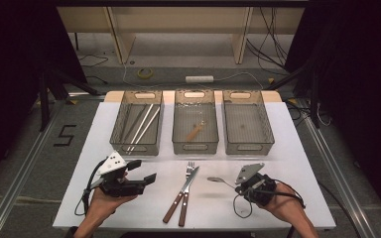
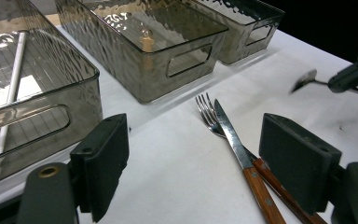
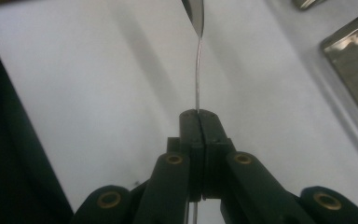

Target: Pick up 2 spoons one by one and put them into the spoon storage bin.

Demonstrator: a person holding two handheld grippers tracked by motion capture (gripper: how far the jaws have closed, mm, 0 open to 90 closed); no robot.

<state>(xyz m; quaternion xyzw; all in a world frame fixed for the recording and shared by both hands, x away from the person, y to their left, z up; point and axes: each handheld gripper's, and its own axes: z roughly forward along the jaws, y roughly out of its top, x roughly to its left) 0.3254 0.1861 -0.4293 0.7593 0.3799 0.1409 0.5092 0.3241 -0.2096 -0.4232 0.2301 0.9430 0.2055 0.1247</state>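
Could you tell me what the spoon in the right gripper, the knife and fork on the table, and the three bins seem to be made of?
Spoon: thin, shiny, likely polished metal; it glints between the shut fingers of the right gripper.
Knife and fork: bright metal heads, reddish-brown handles that look like riveted wood.
Bins: see-through smoky walls with a rippled texture, probably plastic.

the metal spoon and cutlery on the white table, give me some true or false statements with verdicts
1. The right gripper is shut on the thin metal spoon. True.
2. The left gripper holds the wooden-handled knife. False: its jaws stand open with nothing between them.
3. The wooden-handled fork and the knife lie together on the white table. True.
4. The right-hand clear smoky plastic bin holds white sticks. False: those lie in the left-hand bin.
5. The middle bin holds a wooden-handled piece. True.
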